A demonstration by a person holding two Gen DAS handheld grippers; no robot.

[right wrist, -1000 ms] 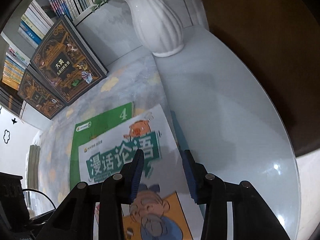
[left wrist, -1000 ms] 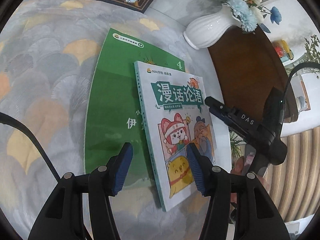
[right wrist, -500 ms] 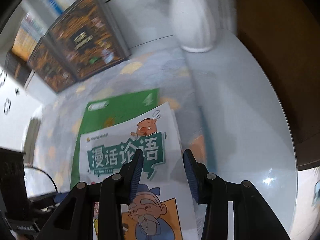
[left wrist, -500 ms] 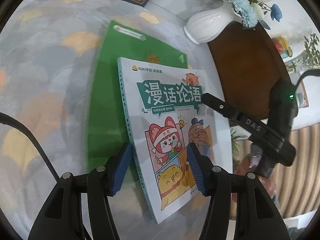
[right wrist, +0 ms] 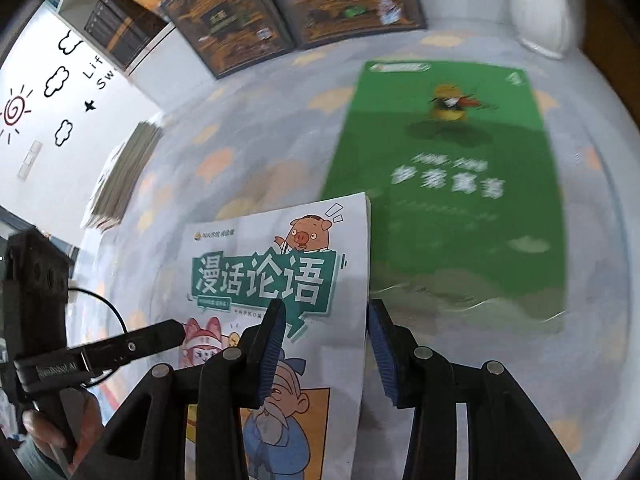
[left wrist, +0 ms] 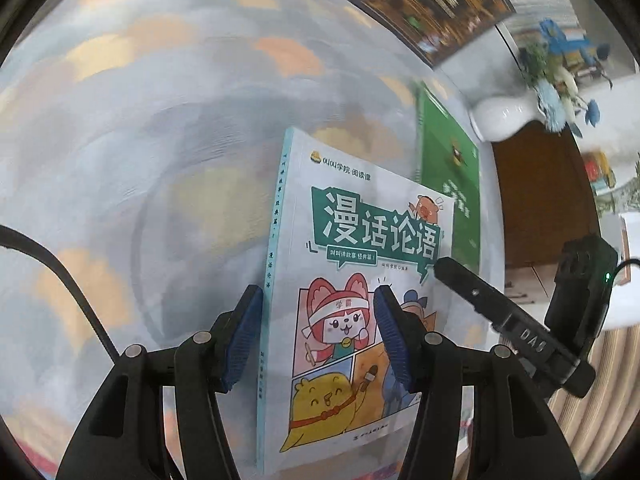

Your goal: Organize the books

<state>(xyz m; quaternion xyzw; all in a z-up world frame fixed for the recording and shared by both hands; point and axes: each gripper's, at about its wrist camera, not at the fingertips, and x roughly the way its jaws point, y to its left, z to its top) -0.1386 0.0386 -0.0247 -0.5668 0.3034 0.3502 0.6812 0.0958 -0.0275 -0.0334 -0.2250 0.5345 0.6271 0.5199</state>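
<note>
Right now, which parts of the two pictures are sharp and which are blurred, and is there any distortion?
Left wrist view: the cartoon book and the left gripper are sharp; the tablecloth, green book and vase are smeared by motion. Right wrist view: the right gripper and the cartoon book are sharp, the green book's title is blurred. Both views bend straight edges near the rim, as fisheye does.

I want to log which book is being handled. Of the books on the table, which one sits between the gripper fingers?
The white cartoon-cover book, straddled by both grippers; the green book lies flat beyond it, clear of any fingers.
</note>
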